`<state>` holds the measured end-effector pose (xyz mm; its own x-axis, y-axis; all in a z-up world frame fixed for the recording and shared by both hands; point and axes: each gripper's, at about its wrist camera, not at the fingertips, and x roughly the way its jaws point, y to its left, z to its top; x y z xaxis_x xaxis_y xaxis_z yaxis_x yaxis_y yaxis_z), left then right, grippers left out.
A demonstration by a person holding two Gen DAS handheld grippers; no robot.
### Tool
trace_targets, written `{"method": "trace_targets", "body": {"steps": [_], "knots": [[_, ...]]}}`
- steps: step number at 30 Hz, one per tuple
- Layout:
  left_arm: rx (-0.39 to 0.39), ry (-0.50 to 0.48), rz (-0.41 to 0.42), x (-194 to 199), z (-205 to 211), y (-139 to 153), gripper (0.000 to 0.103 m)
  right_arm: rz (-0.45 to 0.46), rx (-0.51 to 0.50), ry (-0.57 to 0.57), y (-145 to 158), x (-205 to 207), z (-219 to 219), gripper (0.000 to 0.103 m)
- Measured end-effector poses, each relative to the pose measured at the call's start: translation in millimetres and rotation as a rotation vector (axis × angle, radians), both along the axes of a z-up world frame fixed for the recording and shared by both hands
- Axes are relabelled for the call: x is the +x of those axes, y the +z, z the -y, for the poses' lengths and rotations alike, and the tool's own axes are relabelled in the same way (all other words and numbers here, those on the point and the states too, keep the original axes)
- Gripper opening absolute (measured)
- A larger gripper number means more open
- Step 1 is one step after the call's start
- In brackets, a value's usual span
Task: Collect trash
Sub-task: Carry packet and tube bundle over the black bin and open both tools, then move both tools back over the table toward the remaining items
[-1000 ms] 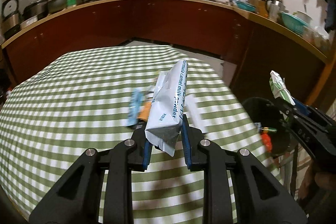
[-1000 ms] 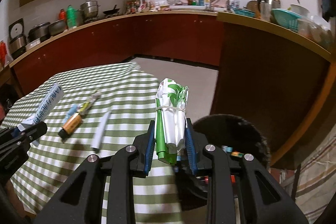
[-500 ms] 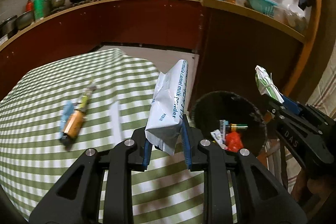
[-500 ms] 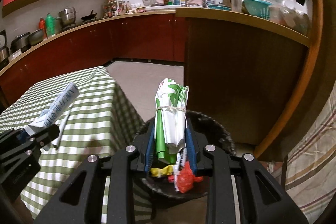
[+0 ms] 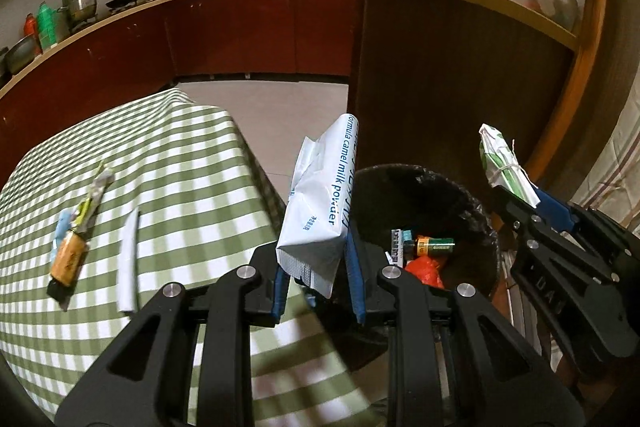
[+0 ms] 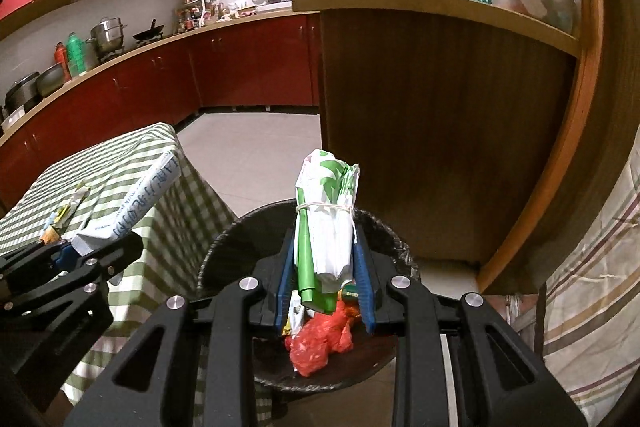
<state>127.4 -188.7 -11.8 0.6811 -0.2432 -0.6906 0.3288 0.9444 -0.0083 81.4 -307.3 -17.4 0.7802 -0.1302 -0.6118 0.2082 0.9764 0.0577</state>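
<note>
My left gripper (image 5: pixel 318 281) is shut on a white milk powder packet (image 5: pixel 324 203) with blue lettering, held upright at the table's right edge beside the black trash bin (image 5: pixel 476 203). My right gripper (image 6: pixel 326 291) is shut on a green and white wrapper roll (image 6: pixel 326 227) tied with a rubber band, right over the bin (image 6: pixel 216 247). Inside the bin lie a red bag (image 6: pixel 320 343), a battery (image 5: pixel 434 246) and small scraps. In the right wrist view the left gripper (image 6: pixel 84 249) and its packet (image 6: pixel 136 205) appear at the left.
On the green checked tablecloth (image 5: pixel 180 163) lie an orange wrapper (image 5: pixel 68 259), a thin foil wrapper (image 5: pixel 94 195) and a white stick packet (image 5: pixel 129 259). A wooden counter panel (image 6: pixel 440 131) stands behind the bin. A striped cloth (image 6: pixel 592 287) hangs at the right.
Both grippers have swung right, off the table toward the bin, each still holding its item. The bin has come from the right edge to under the right gripper.
</note>
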Motion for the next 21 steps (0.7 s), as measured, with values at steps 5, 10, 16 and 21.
{"method": "trace_targets", "body": {"steps": [5, 10, 16, 21], "knots": [[0.026, -0.001, -0.028, 10, 16, -10, 0.024, 0.0, 0.011, -0.003, -6, 6, 10, 0.028], [0.055, 0.006, -0.043, 18, 27, -18, 0.025, -0.012, 0.025, 0.006, -15, 12, 13, 0.029], [0.072, 0.025, -0.067, 26, 34, -23, 0.043, -0.02, 0.034, 0.003, -20, 19, 19, 0.035], [0.069, 0.035, -0.058, 24, 32, -21, 0.047, -0.014, 0.041, -0.009, -19, 16, 24, 0.036]]}}
